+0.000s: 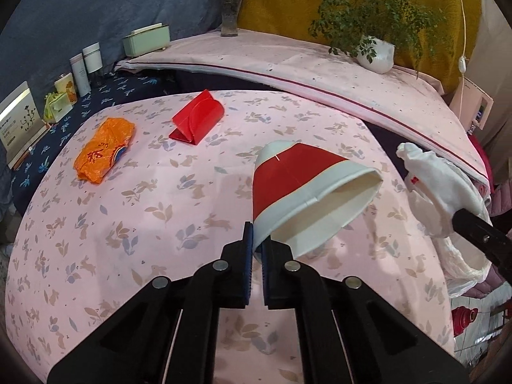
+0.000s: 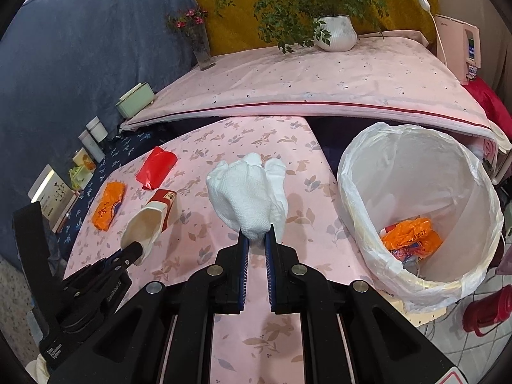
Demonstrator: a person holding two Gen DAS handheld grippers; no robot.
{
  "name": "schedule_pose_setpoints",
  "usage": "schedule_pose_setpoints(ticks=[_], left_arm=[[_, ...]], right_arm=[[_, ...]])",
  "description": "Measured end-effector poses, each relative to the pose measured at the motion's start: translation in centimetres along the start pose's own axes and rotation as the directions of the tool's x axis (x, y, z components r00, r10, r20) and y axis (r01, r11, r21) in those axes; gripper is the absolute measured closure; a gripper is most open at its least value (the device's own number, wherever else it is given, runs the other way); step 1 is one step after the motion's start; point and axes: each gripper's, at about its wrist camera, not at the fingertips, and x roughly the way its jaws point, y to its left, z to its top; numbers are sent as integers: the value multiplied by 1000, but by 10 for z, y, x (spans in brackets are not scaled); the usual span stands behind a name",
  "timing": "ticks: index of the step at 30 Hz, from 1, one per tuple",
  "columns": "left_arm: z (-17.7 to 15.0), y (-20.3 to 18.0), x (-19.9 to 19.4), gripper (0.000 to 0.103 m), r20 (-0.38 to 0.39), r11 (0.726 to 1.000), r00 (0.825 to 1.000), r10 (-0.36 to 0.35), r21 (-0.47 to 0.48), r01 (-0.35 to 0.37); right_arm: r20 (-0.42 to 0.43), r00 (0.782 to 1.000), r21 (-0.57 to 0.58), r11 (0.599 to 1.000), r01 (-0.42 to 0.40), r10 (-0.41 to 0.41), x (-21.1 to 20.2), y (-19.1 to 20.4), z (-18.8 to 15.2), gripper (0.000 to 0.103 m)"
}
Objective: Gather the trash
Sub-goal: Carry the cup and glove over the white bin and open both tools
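My left gripper (image 1: 257,240) is shut on the rim of a squashed red-and-white paper cup (image 1: 304,188), which hangs tilted above the floral tablecloth (image 1: 128,224). The same cup (image 2: 150,217) and left gripper (image 2: 136,251) show at the left of the right wrist view. My right gripper (image 2: 256,238) is shut on a crumpled white tissue (image 2: 249,192), held above the table. An orange plastic wrapper (image 1: 104,150) and a folded red carton (image 1: 198,118) lie on the cloth further back. A white-lined trash bin (image 2: 416,166) stands to the right of the table, with orange trash (image 2: 411,235) inside.
Behind the table lies a raised pink-covered surface (image 2: 320,76) with a glass flower vase (image 2: 200,44) and a potted plant (image 2: 336,28). Jars, a green box (image 1: 147,40) and cards line the dark cloth at the left. A red object (image 2: 489,313) sits on the tiled floor.
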Motion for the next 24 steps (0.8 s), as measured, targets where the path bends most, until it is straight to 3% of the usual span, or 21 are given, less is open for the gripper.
schedule_pose_setpoints(ticks=[9,16,24], left_arm=[[21,-66,-10,99,-4,988,991,-131,81,131],[32,-136,-11,99,-40,948,965,-259,181,262],[37,-193,-1,98,-82,906,937,-338,241,348]], right_arm=[[51,997,53,997,50,-52,-21,-32,9,93],[77,987,134,983,128,-139,-40,-79,12,93],[90,969,209,956,207,-230,-57,-124,14,93]])
